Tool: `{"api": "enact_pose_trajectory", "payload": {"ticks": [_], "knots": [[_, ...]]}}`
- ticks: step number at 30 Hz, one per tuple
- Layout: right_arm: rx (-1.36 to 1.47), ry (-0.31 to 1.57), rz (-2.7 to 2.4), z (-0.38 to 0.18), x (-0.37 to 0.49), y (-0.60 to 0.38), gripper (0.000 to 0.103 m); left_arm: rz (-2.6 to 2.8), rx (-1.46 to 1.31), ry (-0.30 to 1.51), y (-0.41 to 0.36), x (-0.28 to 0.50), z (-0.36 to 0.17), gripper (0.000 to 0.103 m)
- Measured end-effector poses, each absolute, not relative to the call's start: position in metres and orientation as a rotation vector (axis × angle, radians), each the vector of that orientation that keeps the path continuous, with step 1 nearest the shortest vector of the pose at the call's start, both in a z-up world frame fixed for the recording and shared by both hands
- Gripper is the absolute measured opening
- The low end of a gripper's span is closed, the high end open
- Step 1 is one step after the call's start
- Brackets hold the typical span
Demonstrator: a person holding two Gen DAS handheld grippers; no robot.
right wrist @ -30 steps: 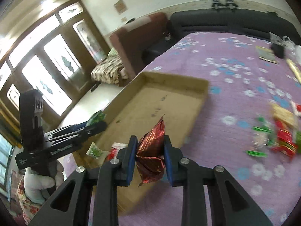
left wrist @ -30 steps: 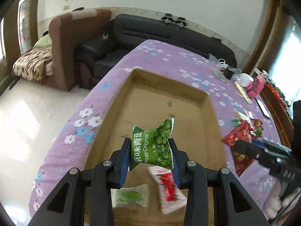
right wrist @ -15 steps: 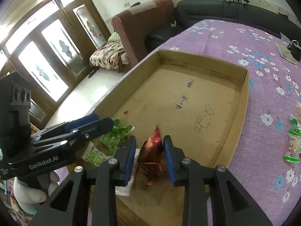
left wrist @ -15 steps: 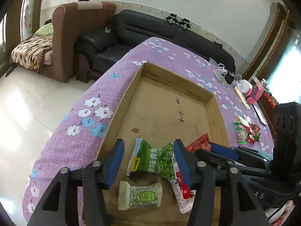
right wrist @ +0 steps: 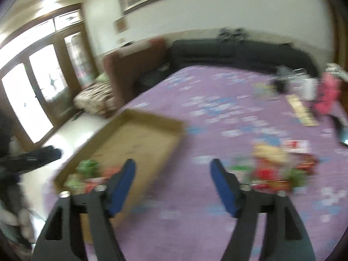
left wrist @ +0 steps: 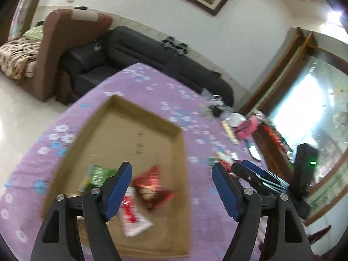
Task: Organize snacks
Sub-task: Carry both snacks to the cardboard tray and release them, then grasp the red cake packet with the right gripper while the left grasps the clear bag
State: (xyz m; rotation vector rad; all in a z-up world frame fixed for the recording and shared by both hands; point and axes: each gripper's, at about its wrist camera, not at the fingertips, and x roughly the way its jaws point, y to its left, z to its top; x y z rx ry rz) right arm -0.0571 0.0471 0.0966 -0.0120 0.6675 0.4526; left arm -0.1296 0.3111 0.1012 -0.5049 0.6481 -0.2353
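Observation:
A shallow cardboard tray [left wrist: 139, 117] lies on the purple flowered cloth. In its near end rest a green pea packet [left wrist: 99, 174], a dark red packet [left wrist: 152, 187] and a white-and-red packet [left wrist: 132, 217]. My left gripper [left wrist: 171, 174] hangs above the tray's near right corner, jaws opening wide, nothing between them. My right gripper [right wrist: 173, 171] is over the cloth just right of the tray [right wrist: 152, 119], jaws opening, holding nothing. A heap of loose snacks [right wrist: 276, 167] lies ahead to its right. The right gripper's fingers [left wrist: 245, 169] show at the left view's right side.
A black sofa [left wrist: 139, 50] and a brown armchair [left wrist: 54, 50] stand beyond the table. Clutter, a pink item [right wrist: 328, 95] and a long yellow packet [right wrist: 301, 111] lie at the table's far right. The table's left edge drops to a pale floor [left wrist: 19, 113].
Both grippers let go their packets into the tray: the green one from the left, the dark red one from the right. Both then opened, rose and swung right, the right gripper leaving the tray.

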Motion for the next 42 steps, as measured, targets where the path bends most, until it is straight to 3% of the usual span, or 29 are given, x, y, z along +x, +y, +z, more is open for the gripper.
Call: {"api": "enact_pose_trajectory", "payload": {"ticks": [7,10,12,18,25,26,28,29,42], "knots": [[0.191,0.773,0.234,0.074,-0.032,-0.094,0.076,-0.355,-0.475,0.720,0.248,-0.111,0.094,0.079],[0.225,0.802,0.251,0.063,-0.028,-0.112,0.062,-0.373,-0.421,0.785,0.216,-0.100,0.084,0.079],[0.242,0.812,0.282,0.058,-0.023,-0.114,0.057,-0.385,-0.380,0.811,0.195,-0.095,0.081,0.079],[0.202,0.820,0.325,0.053,0.003,-0.082,0.057,-0.392,-0.269,0.838,0.157,-0.088,0.078,0.079],[0.200,0.961,0.266,0.029,0.059,-0.047,0.057,-0.375,-0.213,0.864,0.135,-0.074,0.067,0.079],[0.198,0.973,0.265,0.025,0.063,-0.045,0.055,-0.369,-0.199,0.865,0.133,-0.071,0.066,0.079],[0.196,0.995,0.263,0.018,0.067,-0.041,0.037,-0.358,-0.179,0.871,0.130,-0.066,0.063,0.079],[0.212,0.998,0.268,0.014,0.068,-0.043,0.023,-0.354,-0.173,0.877,0.127,-0.061,0.061,0.079],[0.352,0.909,0.355,0.023,0.039,-0.085,0.018,-0.348,-0.055,0.926,0.083,0.000,0.036,0.078]]}}
